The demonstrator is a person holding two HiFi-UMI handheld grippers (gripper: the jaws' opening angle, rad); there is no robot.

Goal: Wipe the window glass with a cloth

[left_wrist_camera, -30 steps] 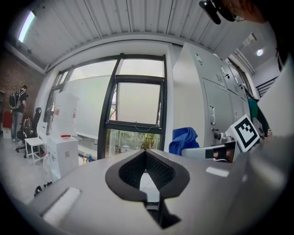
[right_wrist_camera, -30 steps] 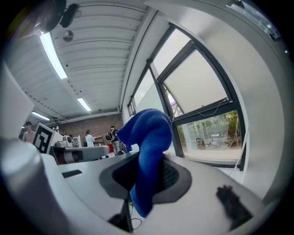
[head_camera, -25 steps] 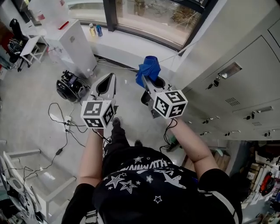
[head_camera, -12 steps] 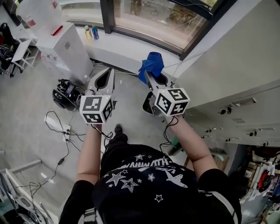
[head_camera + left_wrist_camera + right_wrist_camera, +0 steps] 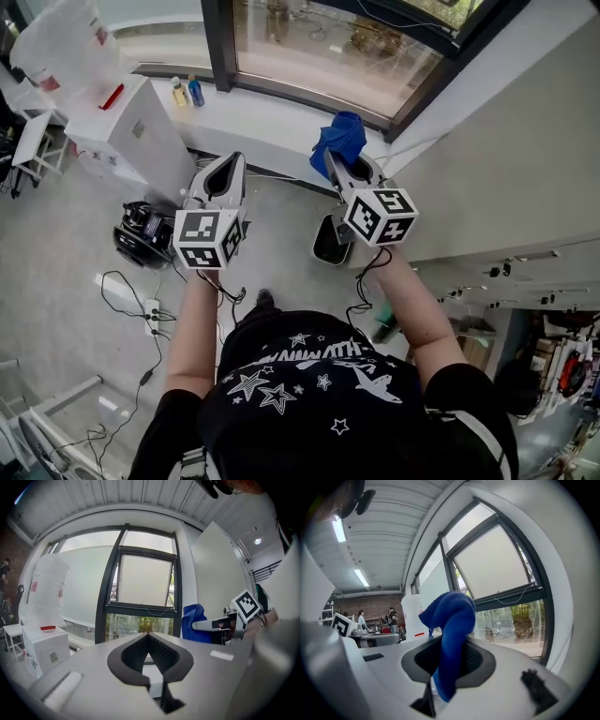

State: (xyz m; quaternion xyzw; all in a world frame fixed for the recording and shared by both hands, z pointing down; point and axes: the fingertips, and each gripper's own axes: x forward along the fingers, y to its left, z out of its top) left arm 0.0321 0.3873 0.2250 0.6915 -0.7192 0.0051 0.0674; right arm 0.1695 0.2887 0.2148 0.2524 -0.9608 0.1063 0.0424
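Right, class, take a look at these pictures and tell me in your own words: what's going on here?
A person stands facing a window, a gripper in each hand. The right gripper is shut on a blue cloth, which is raised toward the window glass but seemingly not touching it. The left gripper is shut with nothing between its fingers and is held alongside. Wiping has not yet begun.
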